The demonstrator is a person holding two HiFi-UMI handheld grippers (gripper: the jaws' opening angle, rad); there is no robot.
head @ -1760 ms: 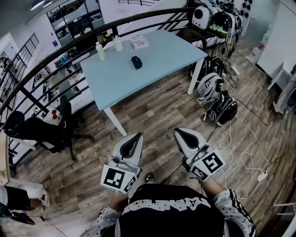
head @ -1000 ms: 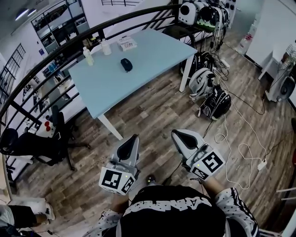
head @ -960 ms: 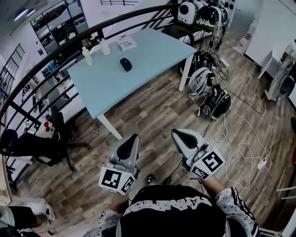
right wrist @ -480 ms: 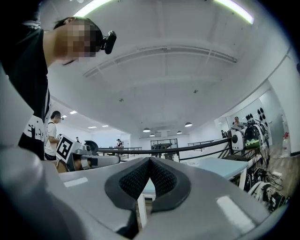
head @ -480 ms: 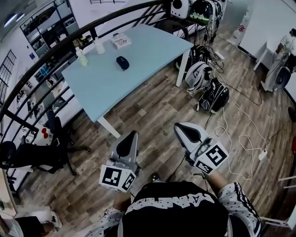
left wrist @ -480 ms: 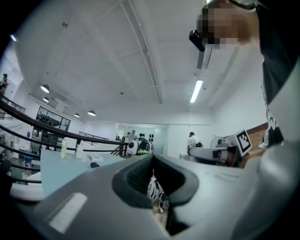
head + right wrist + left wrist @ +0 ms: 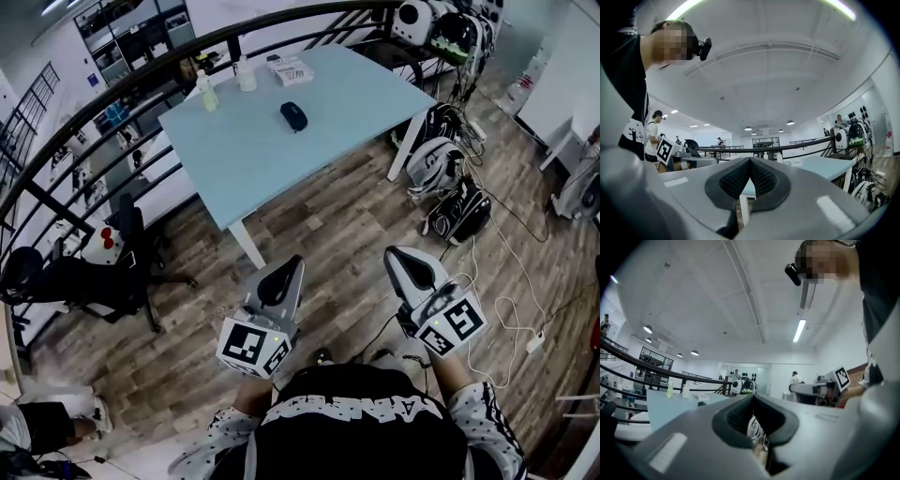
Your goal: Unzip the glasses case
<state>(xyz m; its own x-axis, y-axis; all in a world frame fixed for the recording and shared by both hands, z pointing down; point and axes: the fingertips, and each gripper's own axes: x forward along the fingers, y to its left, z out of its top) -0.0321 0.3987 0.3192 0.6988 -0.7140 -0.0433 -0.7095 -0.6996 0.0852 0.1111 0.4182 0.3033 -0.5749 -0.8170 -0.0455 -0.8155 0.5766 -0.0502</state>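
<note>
The dark oval glasses case (image 7: 293, 115) lies zipped on the pale blue table (image 7: 281, 164), far ahead of both grippers. In the head view my left gripper (image 7: 281, 272) and right gripper (image 7: 405, 261) are held level over the wooden floor, short of the table's front edge. Both are shut with nothing in them. In the left gripper view the left gripper (image 7: 752, 397) has its pads together, and the case (image 7: 701, 403) shows as a small dark shape on the tabletop. The right gripper (image 7: 750, 161) points at the table's edge and white leg.
Two bottles (image 7: 203, 91) and a flat box (image 7: 291, 68) stand at the table's far side. A black railing (image 7: 112, 84) curves behind it. An office chair (image 7: 84, 277) is at the left. Bags (image 7: 441, 164) and cables (image 7: 506, 309) lie on the floor at the right.
Both grippers have been carried forward toward the table, still shut and empty. The table and case sit further right in the head view than before.
</note>
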